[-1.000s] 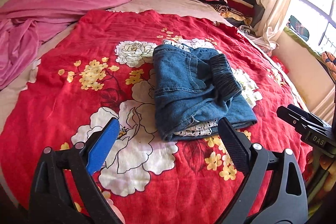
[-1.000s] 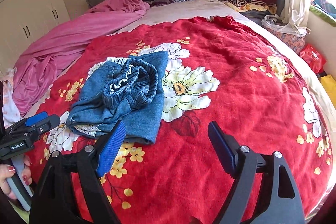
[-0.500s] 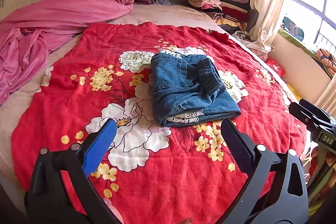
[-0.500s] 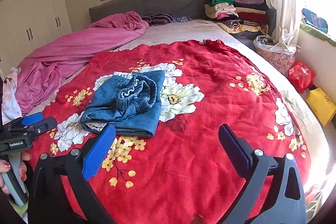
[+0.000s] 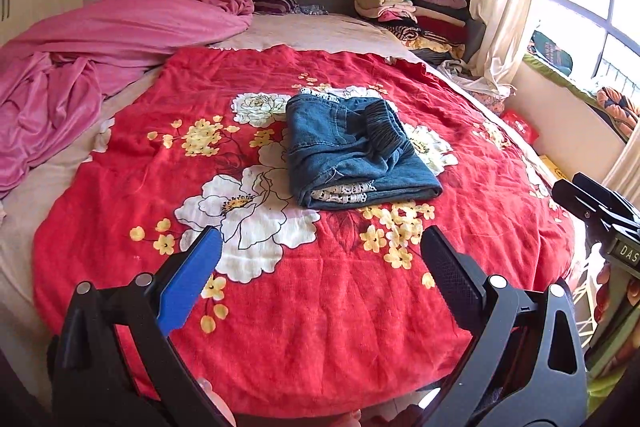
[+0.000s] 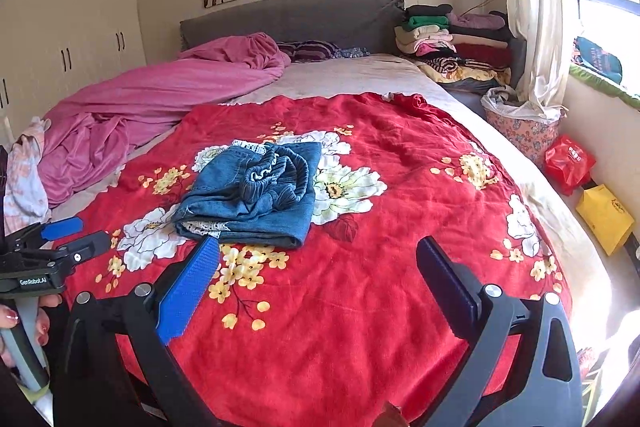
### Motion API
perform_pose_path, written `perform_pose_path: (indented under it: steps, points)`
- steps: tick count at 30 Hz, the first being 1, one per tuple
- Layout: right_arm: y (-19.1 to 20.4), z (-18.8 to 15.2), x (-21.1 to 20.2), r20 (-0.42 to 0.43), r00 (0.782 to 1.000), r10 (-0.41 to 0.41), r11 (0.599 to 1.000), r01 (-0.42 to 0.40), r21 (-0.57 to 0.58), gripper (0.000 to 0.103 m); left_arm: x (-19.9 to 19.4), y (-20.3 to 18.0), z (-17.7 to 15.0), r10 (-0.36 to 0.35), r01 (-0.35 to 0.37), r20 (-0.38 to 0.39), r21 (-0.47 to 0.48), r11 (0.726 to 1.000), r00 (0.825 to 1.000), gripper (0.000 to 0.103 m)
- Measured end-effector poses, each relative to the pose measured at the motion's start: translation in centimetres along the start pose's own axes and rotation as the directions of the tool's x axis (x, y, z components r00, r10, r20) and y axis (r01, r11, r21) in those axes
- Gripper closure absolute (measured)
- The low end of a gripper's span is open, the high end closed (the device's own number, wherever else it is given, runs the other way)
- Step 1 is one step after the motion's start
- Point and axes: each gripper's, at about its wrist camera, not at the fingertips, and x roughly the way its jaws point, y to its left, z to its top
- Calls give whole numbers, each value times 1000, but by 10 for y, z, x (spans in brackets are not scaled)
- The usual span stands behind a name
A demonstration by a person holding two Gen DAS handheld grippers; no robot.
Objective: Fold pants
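The blue denim pants (image 5: pixel 352 151) lie folded into a compact bundle on the red floral blanket (image 5: pixel 280 299), white lace trim showing at the near end; they also show in the right wrist view (image 6: pixel 256 199). My left gripper (image 5: pixel 320 251) is open and empty, held back above the blanket's near edge, well short of the pants. My right gripper (image 6: pixel 316 263) is open and empty, also back from the pants. The left gripper shows at the left edge of the right wrist view (image 6: pixel 60 243), and the right gripper body at the right edge of the left wrist view (image 5: pixel 600 211).
A crumpled pink blanket (image 5: pixel 88 59) covers the bed's left side. Stacked folded clothes (image 6: pixel 448 43) sit by the grey headboard (image 6: pixel 288 19). A floral basket (image 6: pixel 520 127), red bag (image 6: pixel 568 163) and yellow bag (image 6: pixel 604 215) stand on the floor at right. Wardrobe doors (image 6: pixel 68 27) at left.
Both grippers have pulled back and up from the pants; the folded bundle now looks smaller and farther away. The pants have not moved.
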Motion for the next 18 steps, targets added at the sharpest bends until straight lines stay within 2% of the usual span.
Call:
perform_pose_path:
  steps: [12, 18]
  points:
    - [6, -22, -10, -6, 1000, 14, 1000, -14, -17, 5, 4, -1, -42, 4, -5, -34, -33, 999, 999, 10]
    - [5, -30, -12, 19, 1000, 1, 1000, 0, -19, 5, 4, -8, -49, -7, 6, -30, -22, 1000, 1000, 10]
